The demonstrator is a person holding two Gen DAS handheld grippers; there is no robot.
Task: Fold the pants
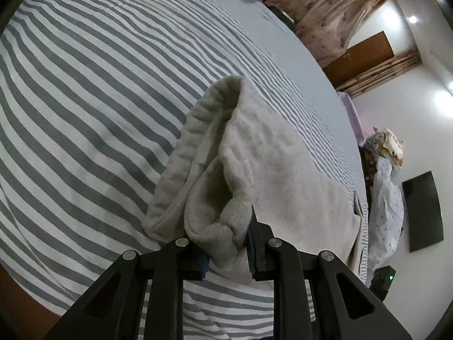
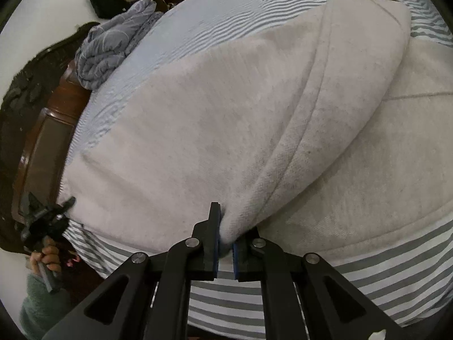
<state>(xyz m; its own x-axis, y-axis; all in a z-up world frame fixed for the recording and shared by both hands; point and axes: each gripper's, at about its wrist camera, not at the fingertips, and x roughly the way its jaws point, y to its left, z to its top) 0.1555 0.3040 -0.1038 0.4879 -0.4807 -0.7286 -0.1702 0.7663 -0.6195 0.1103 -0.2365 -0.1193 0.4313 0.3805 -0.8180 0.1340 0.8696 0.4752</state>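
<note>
Both tools [image 1: 226, 243] [image 2: 225, 243] angled down, pants [image 2: 226, 113] pinched

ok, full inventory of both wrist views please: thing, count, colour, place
pants: 1, off-white fleece, spread on the bed, gripped at two spots
bed sheet: 1, grey and white stripes, under the pants
quilt: 1, blue-grey, bunched at the far end of the bed
bed frame: 1, dark brown wood, along the bed's edge
curtains: patterned beige, count unclear, beyond the bed
door: 1, brown, in the white wall
screen: 1, black, on the wall
left gripper: 1, black with blue pads, shut on a bunched fold of the pants
right gripper: 1, black with blue pads, shut on a pants edge
hand: 1, holding the left gripper's handle, teal sleeve below
</note>
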